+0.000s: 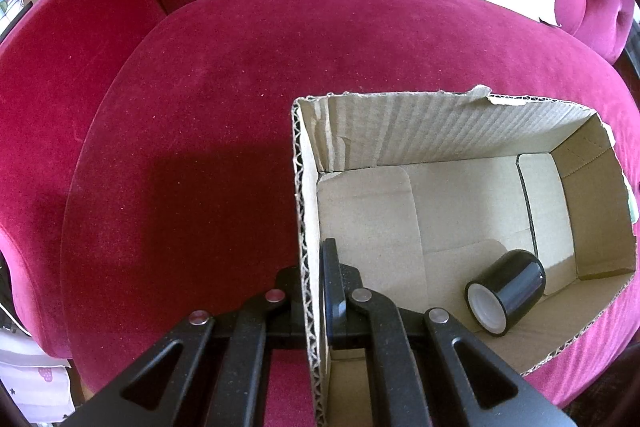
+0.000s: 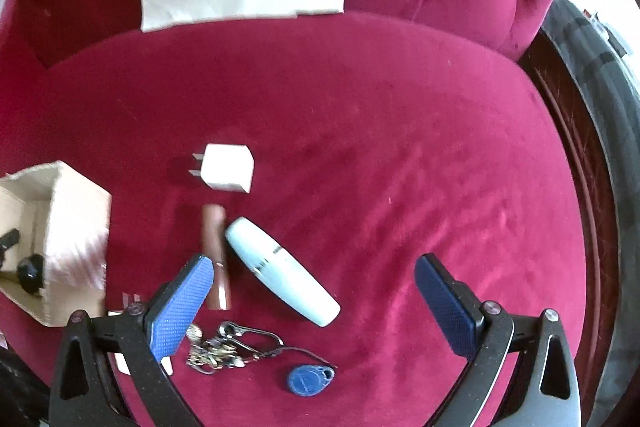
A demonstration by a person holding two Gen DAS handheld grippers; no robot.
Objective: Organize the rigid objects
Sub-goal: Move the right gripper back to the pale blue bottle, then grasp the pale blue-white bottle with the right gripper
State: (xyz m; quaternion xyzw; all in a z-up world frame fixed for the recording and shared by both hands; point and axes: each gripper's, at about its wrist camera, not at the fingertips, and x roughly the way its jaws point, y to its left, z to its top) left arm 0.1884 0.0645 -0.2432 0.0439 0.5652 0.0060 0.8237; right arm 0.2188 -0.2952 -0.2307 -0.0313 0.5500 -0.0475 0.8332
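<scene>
A: Cardboard box on the sofa cushion holds only a black roll; left gripper is clenched on its wall.
B: Right gripper gapes, empty, above the pale blue case, beside the keys. Next, probably: lower and close on it.

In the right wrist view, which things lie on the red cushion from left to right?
Cardboard box → brown tube → pale blue case. The white charger and the keys overlap these, so I leave them out.

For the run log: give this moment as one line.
left gripper: shut on cardboard box wall | right gripper: open above pale blue case | box holds: black roll
</scene>
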